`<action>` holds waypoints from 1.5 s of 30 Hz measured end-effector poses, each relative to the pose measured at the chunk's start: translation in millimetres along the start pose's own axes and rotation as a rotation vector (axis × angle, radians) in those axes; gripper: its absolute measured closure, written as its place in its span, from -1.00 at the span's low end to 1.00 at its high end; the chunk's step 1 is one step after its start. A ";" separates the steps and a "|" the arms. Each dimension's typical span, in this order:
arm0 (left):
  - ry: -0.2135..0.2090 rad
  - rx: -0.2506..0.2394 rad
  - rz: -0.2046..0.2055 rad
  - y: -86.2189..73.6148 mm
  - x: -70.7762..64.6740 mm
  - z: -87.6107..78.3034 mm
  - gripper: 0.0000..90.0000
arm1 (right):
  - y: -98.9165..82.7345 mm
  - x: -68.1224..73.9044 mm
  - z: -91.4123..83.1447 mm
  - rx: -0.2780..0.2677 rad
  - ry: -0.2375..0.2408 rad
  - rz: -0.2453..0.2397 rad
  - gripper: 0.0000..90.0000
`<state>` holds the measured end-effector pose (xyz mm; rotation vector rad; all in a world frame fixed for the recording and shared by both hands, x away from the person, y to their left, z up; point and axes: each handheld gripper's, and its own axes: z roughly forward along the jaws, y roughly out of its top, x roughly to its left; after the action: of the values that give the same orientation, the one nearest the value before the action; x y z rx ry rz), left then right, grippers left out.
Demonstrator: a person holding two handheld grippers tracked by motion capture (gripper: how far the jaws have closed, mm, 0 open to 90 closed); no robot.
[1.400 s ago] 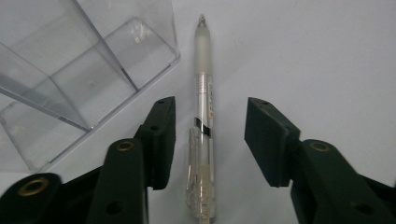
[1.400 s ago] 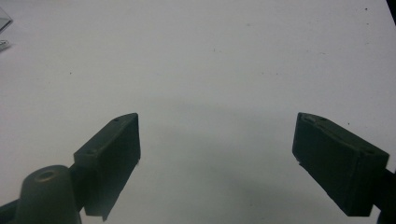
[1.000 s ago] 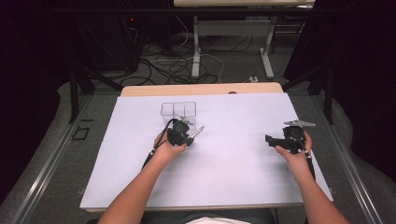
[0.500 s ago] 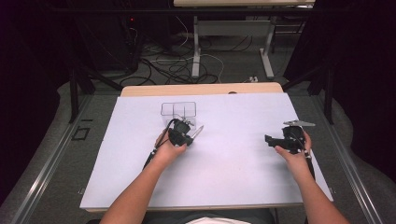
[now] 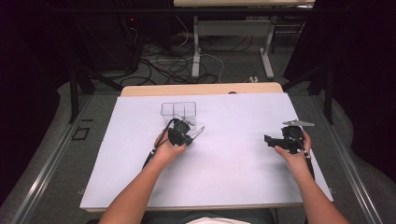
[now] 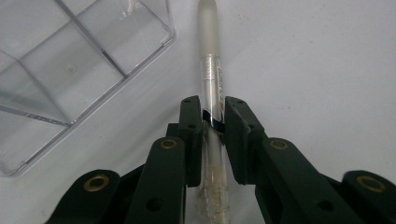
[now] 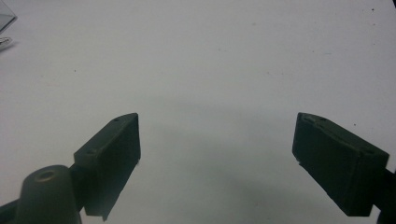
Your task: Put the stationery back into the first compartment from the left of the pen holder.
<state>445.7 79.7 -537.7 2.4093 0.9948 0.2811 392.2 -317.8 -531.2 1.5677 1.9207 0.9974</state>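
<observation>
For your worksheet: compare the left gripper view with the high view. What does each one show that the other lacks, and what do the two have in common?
Left gripper view alone: the left gripper has just been closing, and its black jaws now press on a clear pen, whose frosted cap and printed band are plain; the clear box shows its inner dividers close up.

High view alone: both forearms, the right gripper held apart over the white table, the wooden edge behind, and cables on the floor.

Both: the left gripper, the pen, the clear box and the white surface.

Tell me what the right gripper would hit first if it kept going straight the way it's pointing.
Probably nothing soon: the open right gripper faces bare white table. The clear box sits off at the view's far left corner, outside that line.
</observation>
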 end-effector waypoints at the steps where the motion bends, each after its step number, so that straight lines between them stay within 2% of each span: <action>1: -0.005 -0.011 -0.002 0.0 0.2 -1.6 0.72 | 0.0 0.2 0.0 -0.003 -0.003 -0.005 -0.66; 7: -0.036 -0.058 -0.004 0.0 -2.7 -14.7 0.72 | 1.0 3.8 -1.0 -0.011 0.002 -0.011 -0.66; 12: -0.065 -0.086 -0.004 -0.3 -6.0 -25.0 0.72 | 2.2 7.9 -2.8 -0.027 0.021 0.007 -0.66; 18: -0.103 -0.122 -0.028 -1.2 -9.4 -34.2 0.72 | 2.8 12.8 -4.0 -0.026 0.028 0.061 -0.66; 20: -0.104 -0.136 -0.030 -2.0 -10.5 -37.4 0.72 | 3.4 14.1 -5.2 -0.033 0.039 0.082 -0.66; 23: -0.121 -0.168 -0.059 -4.0 -12.5 -41.7 0.72 | 5.0 16.5 -6.7 -0.036 0.066 0.117 -0.67; 25: -0.132 -0.187 -0.071 -5.9 -13.3 -44.7 0.72 | 5.9 19.6 -7.3 -0.042 0.074 0.133 -0.67; 26: -0.137 -0.194 -0.075 -6.8 -13.5 -46.4 0.72 | 6.0 20.2 -6.9 -0.045 0.078 0.125 -0.67; 28: -0.144 -0.212 -0.086 -8.4 -13.8 -50.1 0.72 | 6.6 24.4 -6.3 -0.042 0.097 0.137 -0.66; 29: -0.152 -0.220 -0.100 -9.6 -14.6 -52.2 0.72 | 6.2 28.4 -5.4 -0.037 0.130 0.142 -0.66; 30: -0.151 -0.225 -0.096 -10.4 -14.5 -54.2 0.72 | 6.2 28.4 -5.4 -0.037 0.130 0.142 -0.66; 31: -0.155 -0.232 -0.105 -11.9 -15.1 -57.4 0.72 | 6.3 33.6 -4.6 -0.028 0.165 0.149 -0.66; 35: -0.141 -0.254 -0.109 -17.3 -14.2 -65.3 0.72 | 8.6 42.3 -3.5 -0.025 0.193 0.150 -0.66; 37: -0.134 -0.258 -0.134 -21.1 -13.6 -67.7 0.72 | 11.2 49.1 -2.9 -0.027 0.210 0.145 -0.63; 41: -0.133 -0.268 -0.157 -28.2 -9.6 -72.7 0.72 | 17.0 67.6 2.2 0.002 0.262 0.165 -0.62; 42: -0.133 -0.270 -0.165 -29.9 -8.9 -74.7 0.72 | 17.0 67.6 2.2 0.002 0.262 0.165 -0.62; 43: -0.134 -0.270 -0.166 -31.5 -8.2 -76.8 0.72 | 19.7 77.1 5.3 0.010 0.285 0.177 -0.62; 45: -0.130 -0.282 -0.173 -35.0 -7.4 -81.4 0.72 | 22.8 87.0 8.4 0.017 0.313 0.197 -0.62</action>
<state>389.2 126.5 -487.4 2.0477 1.0229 0.1855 391.8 -229.8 -511.1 1.7200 2.0065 1.3835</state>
